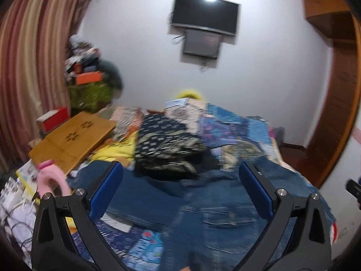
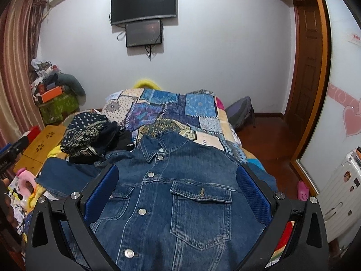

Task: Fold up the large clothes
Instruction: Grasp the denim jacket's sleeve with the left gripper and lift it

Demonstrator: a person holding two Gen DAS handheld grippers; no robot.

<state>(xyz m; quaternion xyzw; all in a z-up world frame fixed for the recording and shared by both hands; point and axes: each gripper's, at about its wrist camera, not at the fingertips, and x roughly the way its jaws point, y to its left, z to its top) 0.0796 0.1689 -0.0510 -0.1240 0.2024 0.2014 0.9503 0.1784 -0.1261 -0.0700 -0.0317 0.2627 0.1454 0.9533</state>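
Both the left gripper (image 1: 180,180) and right gripper (image 2: 177,180) hover with fingers spread, gripping nothing, above the blue denim jacket (image 2: 176,198) lying buttoned on the patchwork quilt (image 2: 180,110). Beyond the jacket's collar, bare quilt lies open; just beside its left sleeve sits a dark patterned clothes heap (image 2: 90,133).

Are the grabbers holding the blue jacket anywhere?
No. Both the left gripper and the right gripper are open above the denim jacket, with nothing between their fingers.

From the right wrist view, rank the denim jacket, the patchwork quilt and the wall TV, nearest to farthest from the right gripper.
1. Denim jacket: directly under the open right gripper, front up.
2. Patchwork quilt: on the bed beyond the collar.
3. Wall TV: high on the far wall.
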